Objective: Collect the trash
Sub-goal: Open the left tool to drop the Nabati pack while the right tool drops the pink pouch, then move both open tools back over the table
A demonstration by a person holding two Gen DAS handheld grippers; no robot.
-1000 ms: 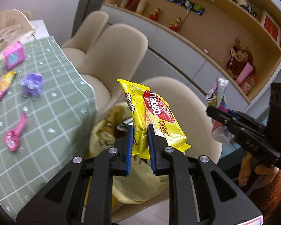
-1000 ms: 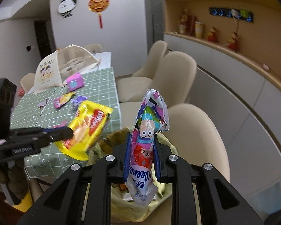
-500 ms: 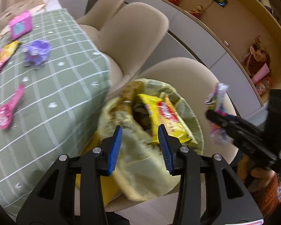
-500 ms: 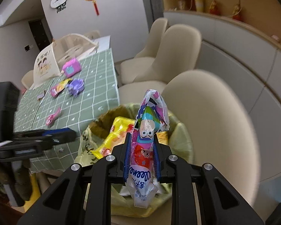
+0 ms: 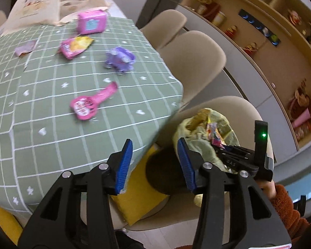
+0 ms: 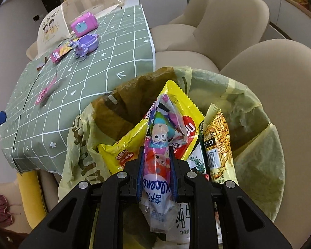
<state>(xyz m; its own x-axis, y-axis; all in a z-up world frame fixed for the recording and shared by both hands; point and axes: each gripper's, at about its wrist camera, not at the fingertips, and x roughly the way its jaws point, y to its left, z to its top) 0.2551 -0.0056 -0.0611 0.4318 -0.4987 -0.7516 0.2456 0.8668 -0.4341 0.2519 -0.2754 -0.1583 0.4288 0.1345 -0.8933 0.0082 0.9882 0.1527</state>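
Two grippers split the work: the left gripper (image 5: 154, 164), jaws opening and empty, faces the green-checked tabletop's (image 5: 51, 137) near edge, while the right gripper (image 6: 156, 166) clamps a colourful crinkled plastic wrapper (image 6: 158, 145) over the yellow-green plastic trash bag (image 6: 257, 159), apparently for dropping.

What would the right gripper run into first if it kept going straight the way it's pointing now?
Most likely the yellow wafer wrapper lying in the open trash bag. The right gripper, shut on the tissue pack, points down into the bag's mouth. Depth is hard to judge, so the pack's tip may touch first.
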